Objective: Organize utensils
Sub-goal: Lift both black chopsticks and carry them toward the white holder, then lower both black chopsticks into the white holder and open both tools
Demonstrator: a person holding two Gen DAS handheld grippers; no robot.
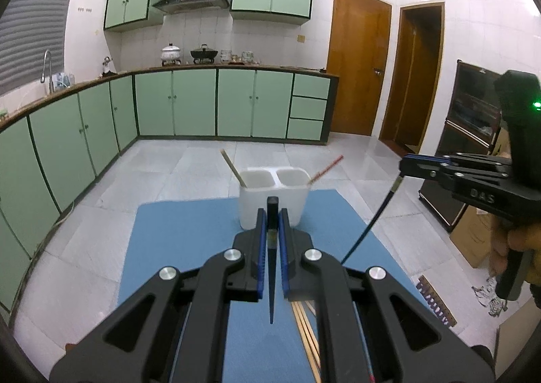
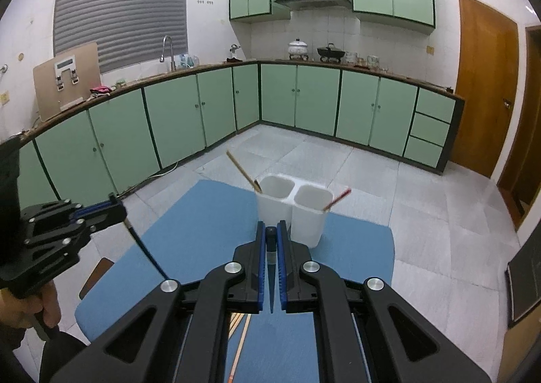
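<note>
A dark chopstick (image 1: 272,268) is pinched in the left tongs (image 1: 272,213), another (image 2: 270,268) in the right tongs (image 2: 270,230), both just short of the white holder (image 1: 274,200). Being thin, stiff and slippery, they are best gripped mid-shaft.

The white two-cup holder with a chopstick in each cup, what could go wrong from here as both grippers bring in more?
1. The holder is light and tall; a dark chopstick coming in at a slant could tip it.
2. The left gripper and right gripper aim at the same holder and might collide.
</note>
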